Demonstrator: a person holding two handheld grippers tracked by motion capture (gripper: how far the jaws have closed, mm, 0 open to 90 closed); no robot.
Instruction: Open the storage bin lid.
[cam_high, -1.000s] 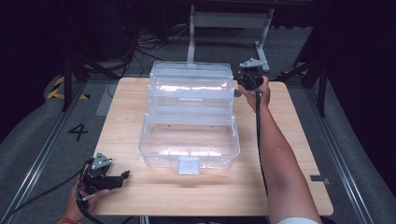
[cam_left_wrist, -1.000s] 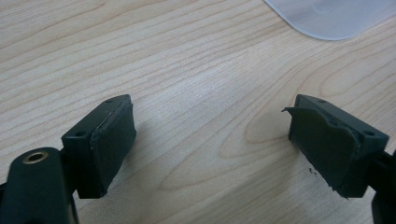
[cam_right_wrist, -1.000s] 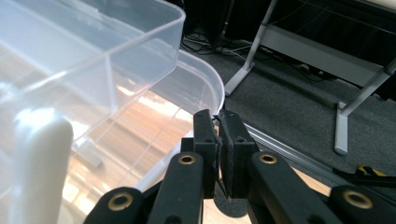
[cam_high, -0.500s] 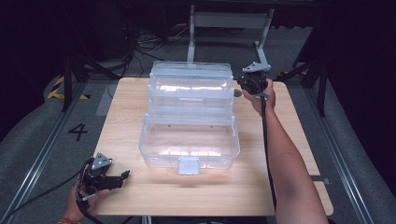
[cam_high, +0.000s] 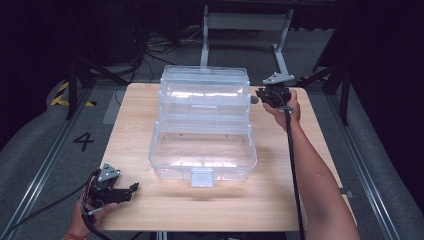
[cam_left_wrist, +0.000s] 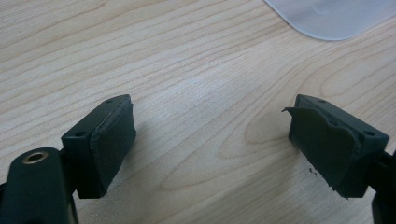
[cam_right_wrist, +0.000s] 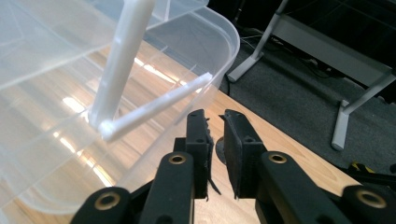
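easing the right tool (cam_high: 260, 95), jaws parting slightly with nothing between, off the clear tiered box (cam_high: 202, 125); left tool (cam_high: 131, 188) is waiting, jaws wide apart, near it.

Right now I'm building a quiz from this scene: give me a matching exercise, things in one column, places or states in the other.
Things:
1. left gripper
2. right gripper
3. clear box
4. table

Places or states:
A. pale wood, bearing everything
B. lies open in stepped tiers at mid-table
C. jaws wide apart, near front corner
D. jaws a narrow gap apart, nothing between, beside the box's far tier

Pairs: 1-C, 2-D, 3-B, 4-A
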